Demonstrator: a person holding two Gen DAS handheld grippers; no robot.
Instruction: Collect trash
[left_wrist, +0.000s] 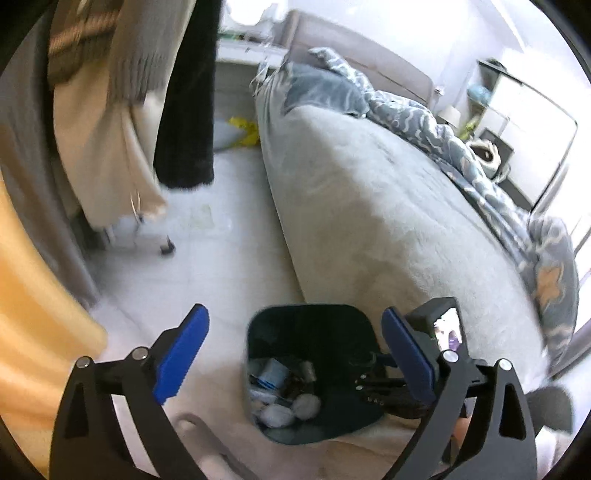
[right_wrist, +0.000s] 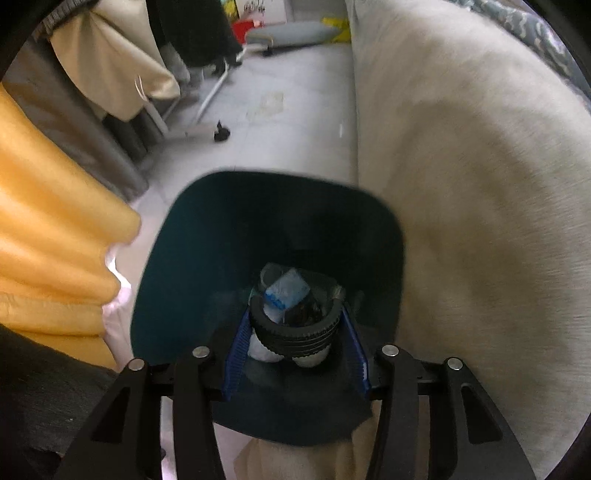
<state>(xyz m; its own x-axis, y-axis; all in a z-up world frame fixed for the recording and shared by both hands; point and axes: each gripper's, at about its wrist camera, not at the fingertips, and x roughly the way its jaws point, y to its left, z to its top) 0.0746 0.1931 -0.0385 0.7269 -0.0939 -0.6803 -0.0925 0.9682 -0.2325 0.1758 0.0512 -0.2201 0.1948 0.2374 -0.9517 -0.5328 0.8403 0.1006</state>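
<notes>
A dark teal trash bin (left_wrist: 288, 317) stands on the floor beside the bed; it holds crumpled white tissues (left_wrist: 291, 408) and a blue-white wrapper (left_wrist: 271, 373). My left gripper (left_wrist: 291, 354) is open and empty above the bin. My right gripper (right_wrist: 295, 332) is shut on a black ribbed ring-shaped part (right_wrist: 295, 338) and holds it inside the bin's mouth (right_wrist: 221, 229), over the blue-white wrapper (right_wrist: 286, 293). The right gripper also shows in the left wrist view (left_wrist: 380, 387), reaching into the bin.
A grey bed (left_wrist: 369, 206) with a blue patterned duvet (left_wrist: 424, 122) runs along the right. Hanging clothes (left_wrist: 122, 110) and a rack stand on the left. An orange puffy garment (right_wrist: 44, 221) is close at left. A yellow item (left_wrist: 245, 129) lies far on the floor.
</notes>
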